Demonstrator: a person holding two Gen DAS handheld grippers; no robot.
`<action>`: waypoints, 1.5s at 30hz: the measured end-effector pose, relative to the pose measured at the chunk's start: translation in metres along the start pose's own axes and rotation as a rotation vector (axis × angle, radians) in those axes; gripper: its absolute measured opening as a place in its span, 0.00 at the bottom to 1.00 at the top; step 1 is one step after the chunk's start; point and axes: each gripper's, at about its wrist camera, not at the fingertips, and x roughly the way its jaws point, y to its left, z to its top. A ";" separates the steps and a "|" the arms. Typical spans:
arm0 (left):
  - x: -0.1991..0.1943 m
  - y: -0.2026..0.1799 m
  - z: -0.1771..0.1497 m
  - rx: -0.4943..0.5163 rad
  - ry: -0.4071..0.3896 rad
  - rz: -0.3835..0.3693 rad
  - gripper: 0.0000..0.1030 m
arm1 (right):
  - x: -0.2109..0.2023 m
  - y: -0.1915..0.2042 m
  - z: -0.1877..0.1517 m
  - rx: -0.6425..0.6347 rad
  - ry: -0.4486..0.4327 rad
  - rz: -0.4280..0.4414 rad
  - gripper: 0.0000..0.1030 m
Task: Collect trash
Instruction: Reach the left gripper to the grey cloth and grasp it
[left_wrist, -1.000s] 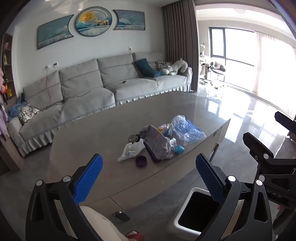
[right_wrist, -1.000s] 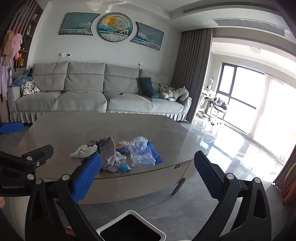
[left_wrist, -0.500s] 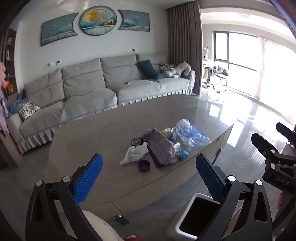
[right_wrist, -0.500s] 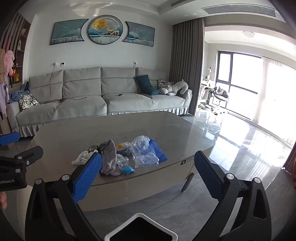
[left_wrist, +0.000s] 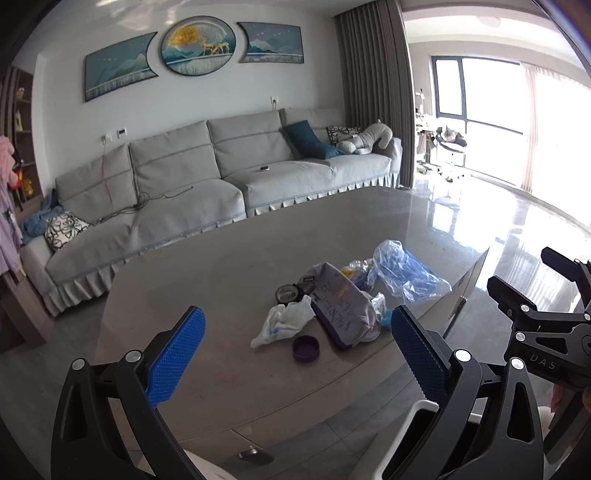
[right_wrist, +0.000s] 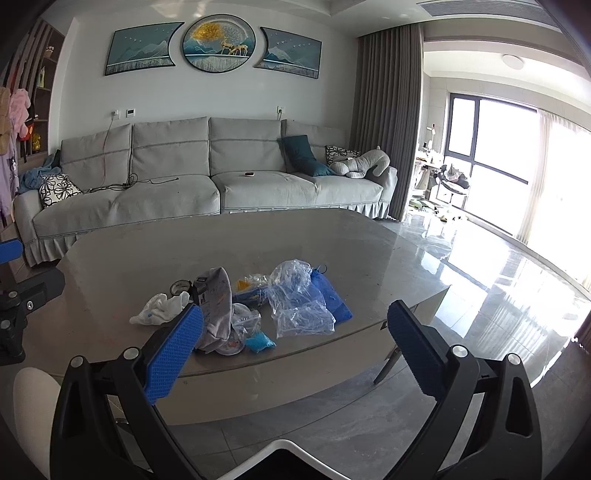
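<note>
Both grippers (left_wrist: 295, 354) (right_wrist: 295, 347) spread wide, empty; crinkly clear-blue plastic bag (right_wrist: 303, 299) on grey table (right_wrist: 369, 251) looks featherlight and slippery, best pinched at a bunched fold.

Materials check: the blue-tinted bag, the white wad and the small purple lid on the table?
Blue-tinted bag: thin clear plastic film, glossy; crinkled, see-through, with highlights.
White wad: looks like soft tissue or thin paper, matte, crumpled folds; could be thin plastic.
Purple lid: probably rigid moulded plastic, smooth, with a raised rim.
</note>
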 end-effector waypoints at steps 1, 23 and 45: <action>0.008 -0.002 0.000 -0.002 0.007 -0.012 0.96 | 0.005 0.000 0.001 -0.006 0.004 0.005 0.96; 0.150 -0.071 -0.010 0.042 0.080 -0.093 0.96 | 0.113 -0.038 -0.009 -0.015 0.040 0.011 0.96; 0.241 -0.087 -0.044 0.060 0.264 -0.080 0.77 | 0.169 -0.040 -0.027 -0.020 0.124 0.037 0.96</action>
